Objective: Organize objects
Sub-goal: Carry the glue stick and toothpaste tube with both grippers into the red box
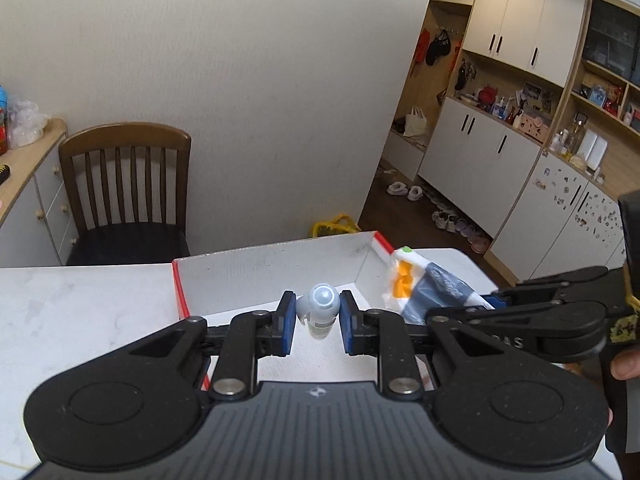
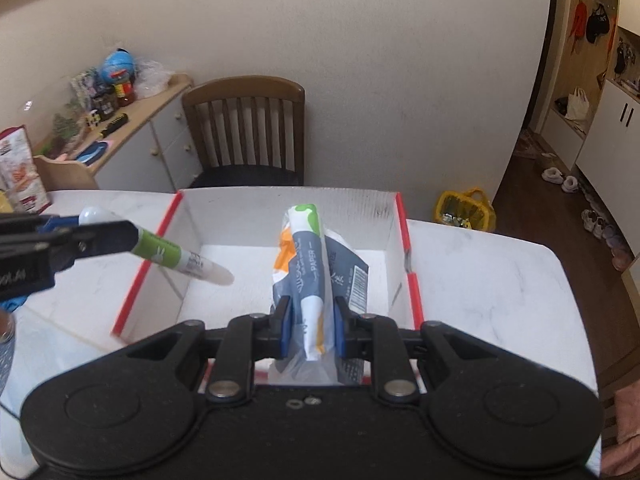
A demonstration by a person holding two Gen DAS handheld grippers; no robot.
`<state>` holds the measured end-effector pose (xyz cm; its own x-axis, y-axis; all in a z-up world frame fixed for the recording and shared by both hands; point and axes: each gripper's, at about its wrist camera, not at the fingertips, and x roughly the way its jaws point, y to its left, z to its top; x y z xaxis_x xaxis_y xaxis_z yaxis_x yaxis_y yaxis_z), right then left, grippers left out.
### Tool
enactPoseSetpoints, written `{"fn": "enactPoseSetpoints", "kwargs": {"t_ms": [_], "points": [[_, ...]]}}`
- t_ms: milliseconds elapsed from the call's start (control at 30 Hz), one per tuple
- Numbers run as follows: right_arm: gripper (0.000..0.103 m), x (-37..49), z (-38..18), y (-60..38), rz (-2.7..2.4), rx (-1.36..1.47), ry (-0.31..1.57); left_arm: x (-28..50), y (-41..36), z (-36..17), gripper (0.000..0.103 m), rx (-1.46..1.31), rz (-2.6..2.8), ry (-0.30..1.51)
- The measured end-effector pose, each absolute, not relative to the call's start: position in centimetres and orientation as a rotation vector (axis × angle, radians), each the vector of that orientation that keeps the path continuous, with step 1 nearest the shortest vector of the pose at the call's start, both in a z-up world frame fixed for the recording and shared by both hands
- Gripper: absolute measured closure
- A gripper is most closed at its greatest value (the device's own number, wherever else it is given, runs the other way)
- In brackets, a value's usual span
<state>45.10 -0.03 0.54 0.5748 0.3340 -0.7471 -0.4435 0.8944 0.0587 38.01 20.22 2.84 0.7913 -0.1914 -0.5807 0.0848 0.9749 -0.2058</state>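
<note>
My left gripper (image 1: 318,320) is shut on a slim bottle (image 1: 320,304) with a pale blue round top and a green label. It hangs over the near left part of a white cardboard box with red edges (image 1: 272,268). In the right wrist view that bottle (image 2: 176,258) slants into the box (image 2: 240,216) from the left, held by the left gripper (image 2: 120,236). My right gripper (image 2: 310,328) is shut on a soft tissue pack (image 2: 308,248) printed grey-blue, white, orange and green. The pack stands upright over the middle of the box. From the left wrist view the pack (image 1: 424,280) and the right gripper (image 1: 496,300) sit at the box's right side.
The box rests on a white marble table (image 2: 480,280). A brown wooden chair (image 2: 244,132) stands behind it against the wall. A low cabinet (image 2: 152,128) with jars and clutter is at far left. A yellow bag (image 2: 464,204) and shoes lie on the floor at right.
</note>
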Motion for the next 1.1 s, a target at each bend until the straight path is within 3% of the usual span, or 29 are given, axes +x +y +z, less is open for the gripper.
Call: {"fn": "enactPoseSetpoints", "kwargs": {"t_ms": [533,1100], "points": [[0.083,50.3,-7.0,3.4,0.396,-0.192,0.962,43.5,20.1,-3.8,0.082,-0.136,-0.169,0.743],[0.08,51.0,-9.4,4.2,0.389,-0.175,1.056,46.0,19.1,-7.7,0.082,-0.009,-0.216,0.984]]}}
